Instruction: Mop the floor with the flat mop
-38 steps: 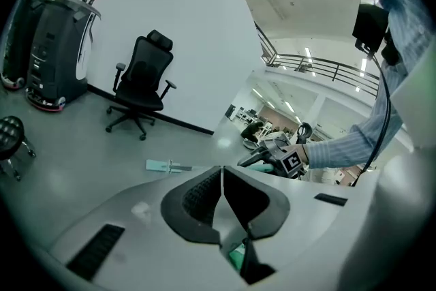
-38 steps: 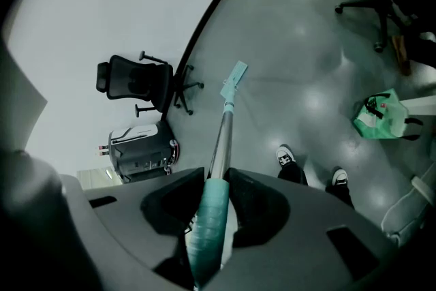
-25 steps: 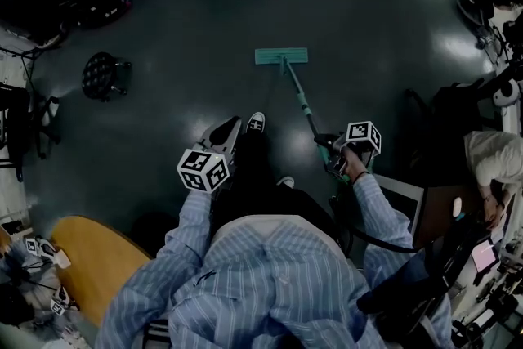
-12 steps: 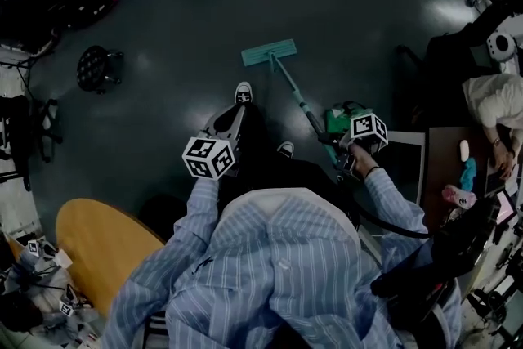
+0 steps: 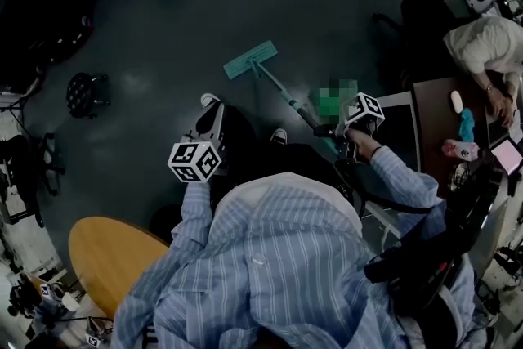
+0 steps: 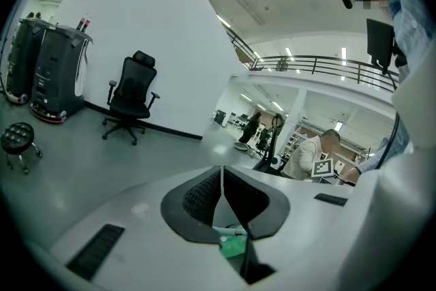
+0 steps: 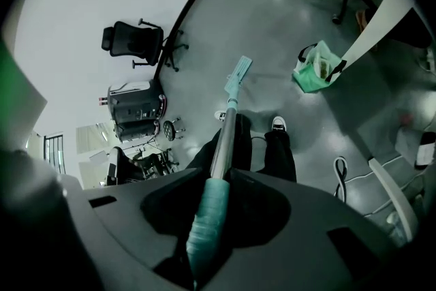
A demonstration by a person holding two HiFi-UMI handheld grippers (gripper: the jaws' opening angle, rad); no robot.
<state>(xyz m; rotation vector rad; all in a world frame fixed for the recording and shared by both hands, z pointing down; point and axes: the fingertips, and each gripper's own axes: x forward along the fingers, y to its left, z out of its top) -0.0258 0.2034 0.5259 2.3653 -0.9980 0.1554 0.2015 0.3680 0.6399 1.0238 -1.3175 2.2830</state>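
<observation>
The flat mop has a teal head (image 5: pixel 250 60) lying flat on the dark floor ahead of the person's shoes. Its thin handle (image 5: pixel 286 98) slants back to my right gripper (image 5: pixel 333 135), which is shut on the teal grip (image 7: pixel 210 215). In the right gripper view the handle runs between the jaws out to the mop head (image 7: pixel 238 69). My left gripper (image 5: pixel 211 118) hangs apart from the mop, over the left leg. Its black pads (image 6: pixel 204 191) are pressed together with nothing between them.
A green bag (image 7: pixel 317 68) lies on the floor right of the mop. A black stool (image 5: pixel 82 90) stands at the left and a round wooden table (image 5: pixel 114 257) at lower left. A desk (image 5: pixel 441 106) with a seated person (image 5: pixel 482 45) is at the right. An office chair (image 6: pixel 131 97) stands by the wall.
The mop head has slid left across the floor and now lies at an angle. The person has stepped and turned, and the desk at the right has come closer.
</observation>
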